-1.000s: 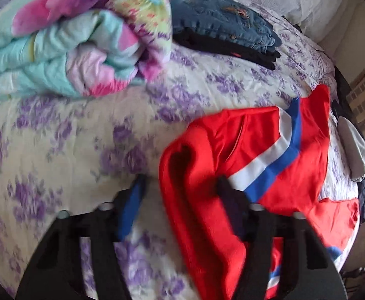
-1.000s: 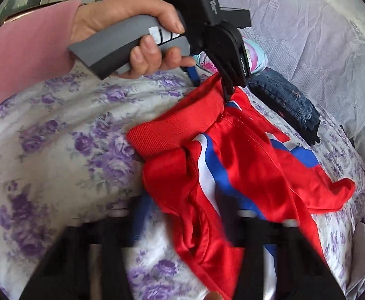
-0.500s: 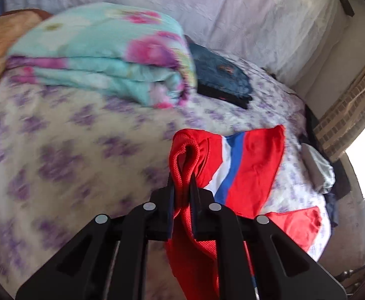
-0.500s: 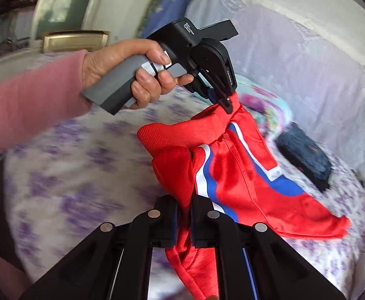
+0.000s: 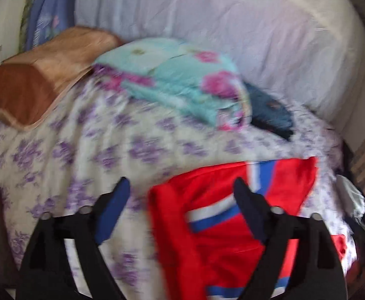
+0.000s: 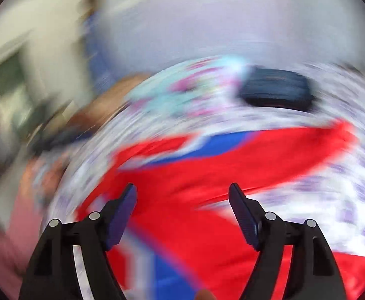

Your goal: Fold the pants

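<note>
We see the red track pants with a white and blue stripe (image 5: 215, 237) lying on the bed sheet with purple flowers (image 5: 87, 155), at about five o'clock in the left wrist view. Our left gripper (image 5: 179, 187) is spread wide and holds nothing; the right gripper (image 6: 182, 192) is also spread and empty above the red cloth, though this view is very blurred. We judge the folding is only begun: the pants look bunched, not flat. At one o'clock sits a folded dark blue jeans pile (image 5: 270, 115), beside a folded turquoise floral blanket (image 5: 182, 87).
</note>
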